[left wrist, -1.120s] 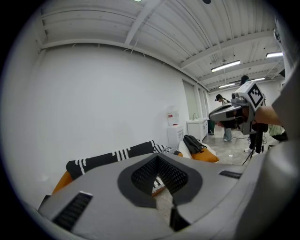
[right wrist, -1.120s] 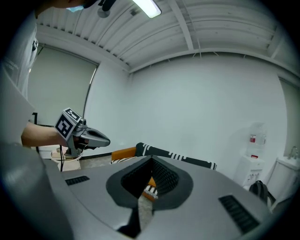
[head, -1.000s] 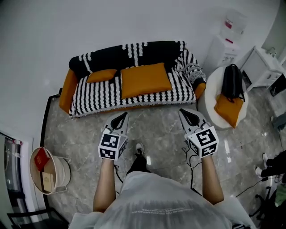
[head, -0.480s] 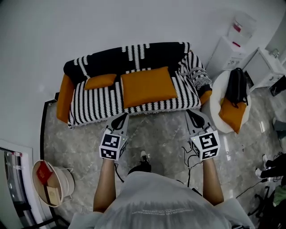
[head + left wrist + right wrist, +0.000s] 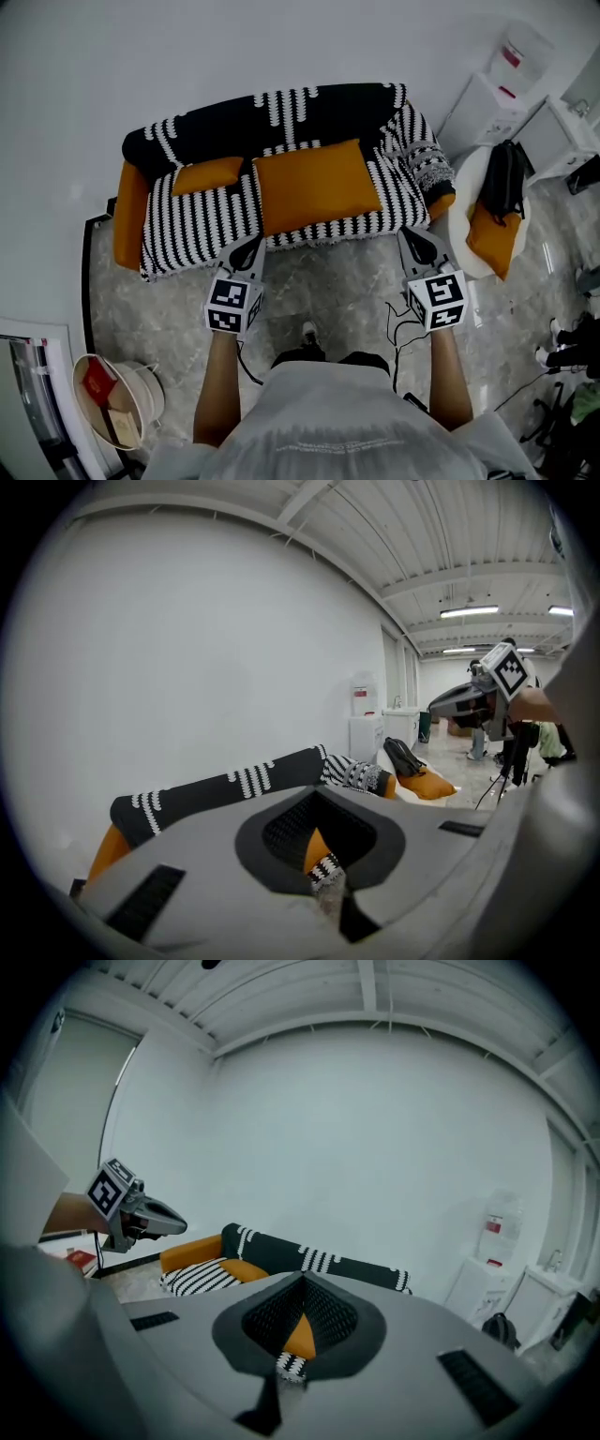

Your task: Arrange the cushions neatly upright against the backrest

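head view: small cushion (image 5: 208, 174) and big cushion (image 5: 314, 185) lie flat on the sofa (image 5: 187, 220) seat, neither upright against the backrest (image 5: 262, 122); all remains. left gripper (image 5: 249, 249) and right gripper (image 5: 414, 242) hover before it, jaws together, empty.

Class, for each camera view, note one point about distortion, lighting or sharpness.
Head view: wide-angle bend bows the sofa, sharp, evenly lit. Left gripper view: fisheye circle with black corners, ceiling lights glare. Right gripper view: same black corners, ceiling beams curve, soft even light.

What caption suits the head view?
Left gripper and right gripper, shut, face sofa bearing large cushion and small cushion.
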`<state>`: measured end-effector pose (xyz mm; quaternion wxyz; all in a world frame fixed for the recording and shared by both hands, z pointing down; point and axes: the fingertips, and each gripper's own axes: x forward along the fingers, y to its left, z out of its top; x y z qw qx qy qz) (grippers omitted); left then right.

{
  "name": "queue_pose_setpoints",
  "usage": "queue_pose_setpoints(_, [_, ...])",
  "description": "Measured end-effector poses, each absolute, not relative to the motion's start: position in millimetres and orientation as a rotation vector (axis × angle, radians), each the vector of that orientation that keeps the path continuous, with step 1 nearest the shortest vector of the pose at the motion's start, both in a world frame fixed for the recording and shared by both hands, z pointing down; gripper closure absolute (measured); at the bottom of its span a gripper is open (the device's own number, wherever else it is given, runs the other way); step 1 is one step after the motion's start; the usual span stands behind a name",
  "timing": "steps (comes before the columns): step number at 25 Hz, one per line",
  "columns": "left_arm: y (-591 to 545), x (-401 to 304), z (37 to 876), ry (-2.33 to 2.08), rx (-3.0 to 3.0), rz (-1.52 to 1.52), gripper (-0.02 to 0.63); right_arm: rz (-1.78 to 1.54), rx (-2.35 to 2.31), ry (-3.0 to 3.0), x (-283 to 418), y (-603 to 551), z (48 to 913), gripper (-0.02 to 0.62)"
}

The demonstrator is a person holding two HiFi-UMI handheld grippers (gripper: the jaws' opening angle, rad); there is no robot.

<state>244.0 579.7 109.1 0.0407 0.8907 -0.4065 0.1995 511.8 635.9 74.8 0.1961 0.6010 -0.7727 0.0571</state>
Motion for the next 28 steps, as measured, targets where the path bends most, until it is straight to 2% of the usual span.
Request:
queue_pose_setpoints(9, [527, 209, 132, -1.315, 2.613, 0.478, 0.595, 0.263, 1.746, -2.067, 533, 594, 107, 0.600])
queue_pose_setpoints(16, [489, 209, 162, -1.354, 2.598, 0.380, 0.594, 0.447, 1.726, -2.078, 553, 544, 158, 0.600])
queue_pose_setpoints(26, [426, 229, 278, -1.323, 2.535, 0.555, 0.592, 0.458, 1.679, -1.926, 610, 470, 272, 0.600])
queue_pose_setpoints(28, [415, 231, 307, -1.321, 2.506, 0.582, 0.569, 0.466, 1.657, -1.925, 619, 458, 297, 0.600])
